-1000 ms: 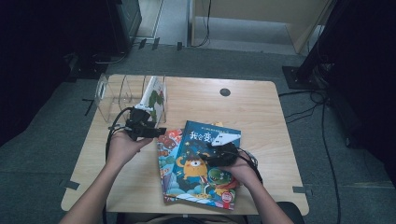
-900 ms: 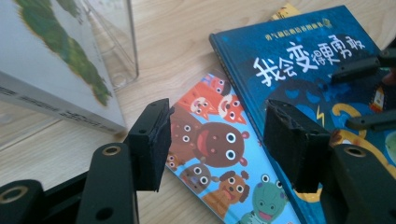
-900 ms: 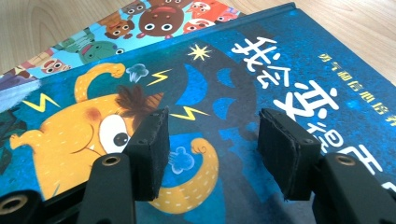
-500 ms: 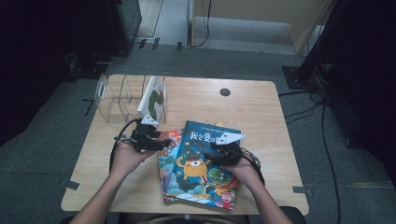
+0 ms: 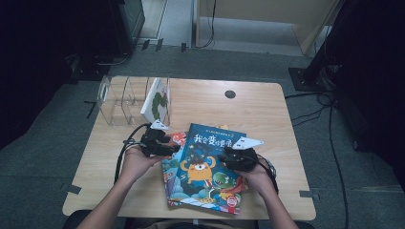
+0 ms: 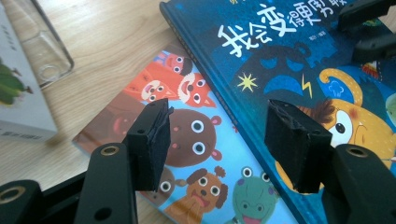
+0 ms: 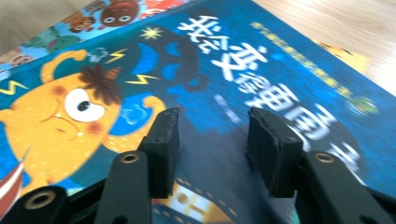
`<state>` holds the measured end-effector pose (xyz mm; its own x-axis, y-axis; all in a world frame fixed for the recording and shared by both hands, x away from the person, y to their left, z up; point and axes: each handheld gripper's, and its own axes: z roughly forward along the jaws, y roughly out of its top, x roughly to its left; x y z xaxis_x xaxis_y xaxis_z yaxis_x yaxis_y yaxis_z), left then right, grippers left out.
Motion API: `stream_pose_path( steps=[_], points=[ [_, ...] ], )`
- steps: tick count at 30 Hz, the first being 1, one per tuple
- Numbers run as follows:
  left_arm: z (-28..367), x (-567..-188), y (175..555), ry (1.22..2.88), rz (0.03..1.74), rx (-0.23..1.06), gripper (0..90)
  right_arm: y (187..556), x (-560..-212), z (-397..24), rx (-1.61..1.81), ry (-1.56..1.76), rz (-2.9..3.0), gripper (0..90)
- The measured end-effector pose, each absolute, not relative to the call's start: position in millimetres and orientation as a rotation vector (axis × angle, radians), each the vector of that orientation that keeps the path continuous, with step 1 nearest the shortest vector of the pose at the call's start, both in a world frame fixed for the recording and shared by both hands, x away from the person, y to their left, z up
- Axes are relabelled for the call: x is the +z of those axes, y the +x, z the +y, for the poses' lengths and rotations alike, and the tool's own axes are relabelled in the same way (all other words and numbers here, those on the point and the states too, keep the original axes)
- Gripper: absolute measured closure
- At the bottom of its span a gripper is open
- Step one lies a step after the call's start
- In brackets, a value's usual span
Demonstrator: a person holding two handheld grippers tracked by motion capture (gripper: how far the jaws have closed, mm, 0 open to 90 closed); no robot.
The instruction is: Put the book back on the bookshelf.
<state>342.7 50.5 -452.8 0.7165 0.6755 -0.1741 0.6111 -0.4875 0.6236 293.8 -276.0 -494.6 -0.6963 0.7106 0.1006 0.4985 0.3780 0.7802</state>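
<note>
On the wooden table (image 5: pixel 267 109), a glossy blue book (image 5: pixel 210 167) overlaps a flat animal book (image 6: pixel 187 154). Left gripper (image 6: pixel 219 140) hangs wide above both, holding nothing. Right gripper (image 7: pixel 212 140), jaws just narrowing, hovers empty over the blue cover.

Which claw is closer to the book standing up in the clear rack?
Left. The left claw is just in front of the standing book; the right claw hovers farther off, over the dark blue book.

Lighting: high view dim, floor and surroundings near black, surface (image 5: pixel 267 114) moderately lit from above; soft, grainy. Gripper views brighter, even light. Right gripper view: blue book (image 7: pixel 261 84) motion-blurred, far corner washed out. Left gripper view: sharp, slight softness at edges.
</note>
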Motion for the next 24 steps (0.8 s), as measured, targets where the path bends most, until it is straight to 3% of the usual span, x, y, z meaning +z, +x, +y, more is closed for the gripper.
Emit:
stream_pose_path(
  steps=[4,11,16,24],
  points=[
    [50.1,-460.9,341.3,2.199,0.942,0.147,49.8,292.3,-495.0,-285.5,1.21,1.113,2.356,56.3],
    [50.6,-471.2,342.4,2.251,0.93,0.149,52.0,289.3,-495.1,-299.6,1.201,1.144,2.328,64.3],
    [51.9,-482.3,343.7,2.22,0.948,0.053,54.4,290.1,-495.4,-315.3,1.186,1.194,2.288,68.6],
    [51.8,-484.8,341.6,2.196,0.956,0.072,58.2,295.1,-496.1,-326.3,1.15,1.211,2.246,82.4]
  ],
)
